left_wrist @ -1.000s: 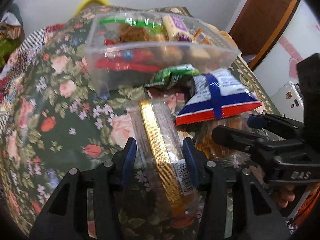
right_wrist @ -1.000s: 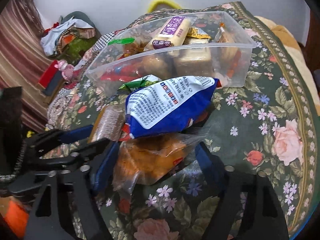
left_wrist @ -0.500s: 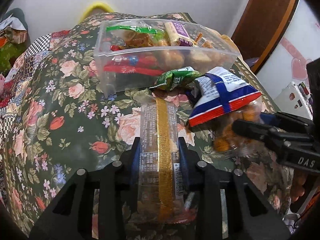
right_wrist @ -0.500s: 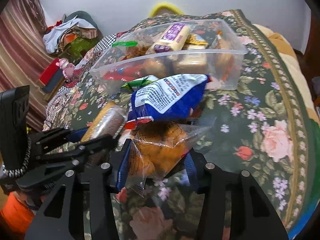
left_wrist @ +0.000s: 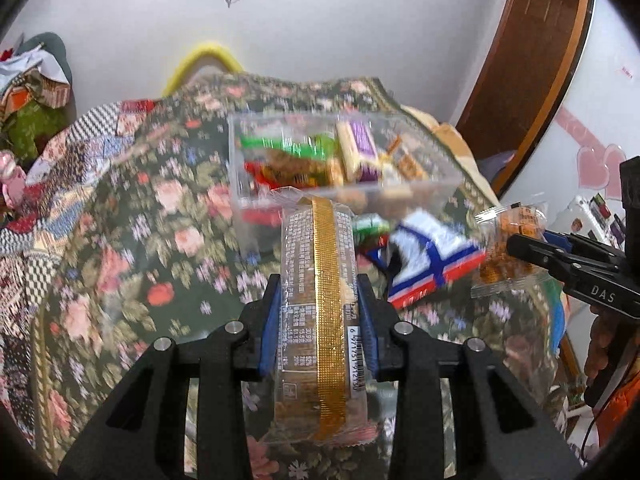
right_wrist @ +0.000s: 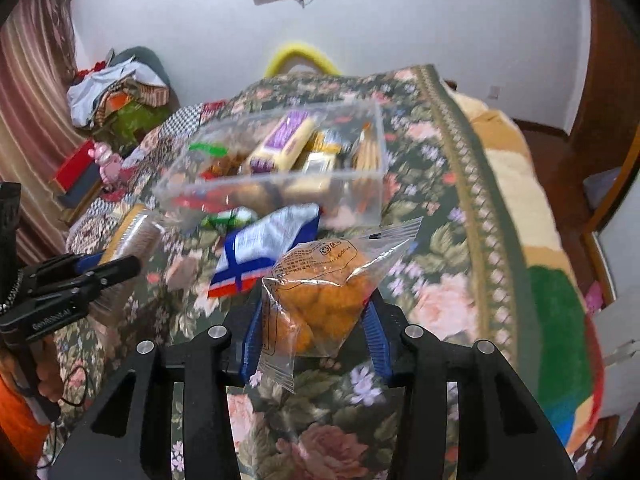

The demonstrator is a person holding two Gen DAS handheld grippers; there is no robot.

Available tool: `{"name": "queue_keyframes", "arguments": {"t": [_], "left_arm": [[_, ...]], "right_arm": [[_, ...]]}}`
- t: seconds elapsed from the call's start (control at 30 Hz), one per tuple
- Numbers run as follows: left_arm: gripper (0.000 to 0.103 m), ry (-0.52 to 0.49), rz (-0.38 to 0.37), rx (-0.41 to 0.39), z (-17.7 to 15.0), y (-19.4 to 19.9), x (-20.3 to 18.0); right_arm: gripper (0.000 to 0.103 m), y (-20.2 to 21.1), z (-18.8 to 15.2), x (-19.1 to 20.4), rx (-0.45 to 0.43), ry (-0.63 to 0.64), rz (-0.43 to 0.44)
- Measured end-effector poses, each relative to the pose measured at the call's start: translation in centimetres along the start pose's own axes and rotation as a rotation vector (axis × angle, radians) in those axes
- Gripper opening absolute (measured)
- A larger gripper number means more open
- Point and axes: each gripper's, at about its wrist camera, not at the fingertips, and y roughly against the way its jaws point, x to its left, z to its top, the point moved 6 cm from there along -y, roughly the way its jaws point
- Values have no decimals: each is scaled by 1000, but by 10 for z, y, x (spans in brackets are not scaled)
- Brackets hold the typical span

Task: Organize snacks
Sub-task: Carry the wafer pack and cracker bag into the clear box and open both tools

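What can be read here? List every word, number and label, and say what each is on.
"DAS": on the side of the right gripper.
"GenRobot.ai": on the side of the left gripper; blurred, so a likely reading only.
Gold-striped packet: barcode digits and fine print, too small to read.
Orange snack bag: printed lines, too small to read.
Blue packet and purple packet: blurred, unreadable.
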Motion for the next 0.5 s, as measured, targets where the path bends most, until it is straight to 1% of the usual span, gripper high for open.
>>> {"name": "queue_keyframes", "arguments": {"t": [0.17, 0.27, 0.5], "left_arm": [[35, 4, 4, -58, 35, 8, 4], [35, 3, -3, -83, 55, 6, 3], [35, -21, -3, -108, 93, -11, -9]], "right_arm": [[41, 8, 26, 1, -67, 4, 0], [41, 9, 40, 3, -101, 7, 4], [41, 1, 69, 6, -146, 30, 12]]}}
